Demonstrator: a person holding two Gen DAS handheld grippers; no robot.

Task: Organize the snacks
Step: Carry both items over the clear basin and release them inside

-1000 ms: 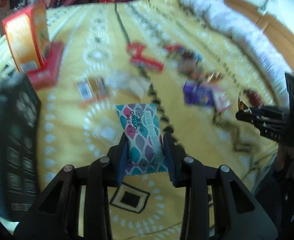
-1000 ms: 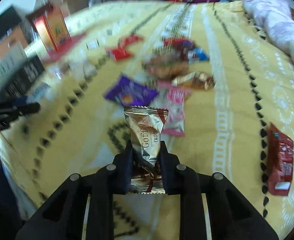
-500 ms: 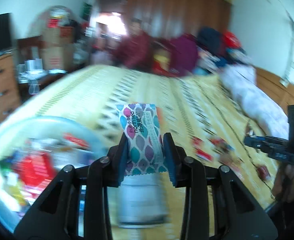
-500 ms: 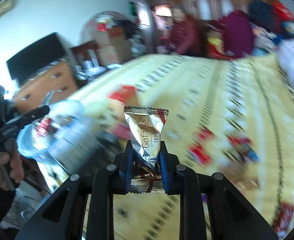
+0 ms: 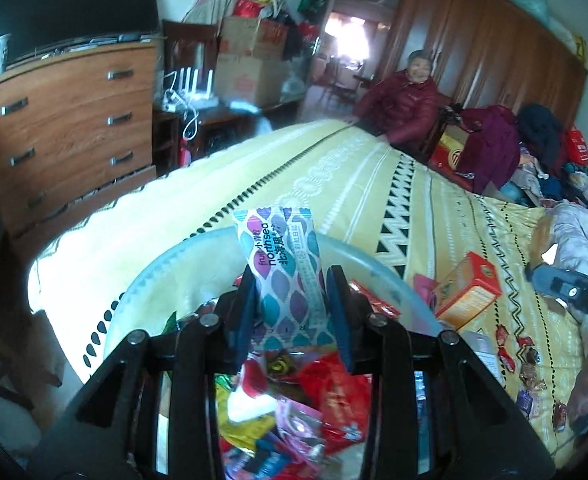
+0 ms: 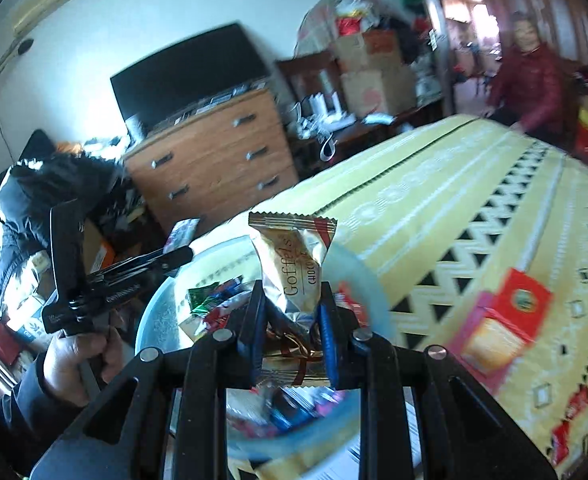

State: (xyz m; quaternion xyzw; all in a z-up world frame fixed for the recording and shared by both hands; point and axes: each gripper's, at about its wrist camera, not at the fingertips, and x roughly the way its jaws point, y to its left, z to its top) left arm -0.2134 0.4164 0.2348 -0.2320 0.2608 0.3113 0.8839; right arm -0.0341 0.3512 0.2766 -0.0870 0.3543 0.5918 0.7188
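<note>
Yellow patterned bed (image 5: 354, 184), clear snack bowl (image 5: 165, 272), orange box (image 5: 468, 294), scattered sweets (image 5: 514, 352)

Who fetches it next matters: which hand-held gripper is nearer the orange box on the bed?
Right. The orange box lies just right of the right hand-held gripper; the left hand-held gripper is farther left, beyond it, above the clear bowl.

Left tongs (image 5: 289, 312): matt black plastic, blue pads, bright metal rivets.
Patterned snack packet (image 5: 283, 272): smooth printed film, slight sheen.
Right tongs (image 6: 291, 328): same black plastic.
Gold chocolate packet (image 6: 294, 268): glossy crinkled foil.
Bowl (image 5: 153, 276): translucent pale-blue plastic.
Bedspread (image 5: 354, 184): matt woven cloth.
Dresser (image 5: 65, 120): wood-grain, metal handles.
Orange box (image 5: 468, 296): smooth card.
</note>
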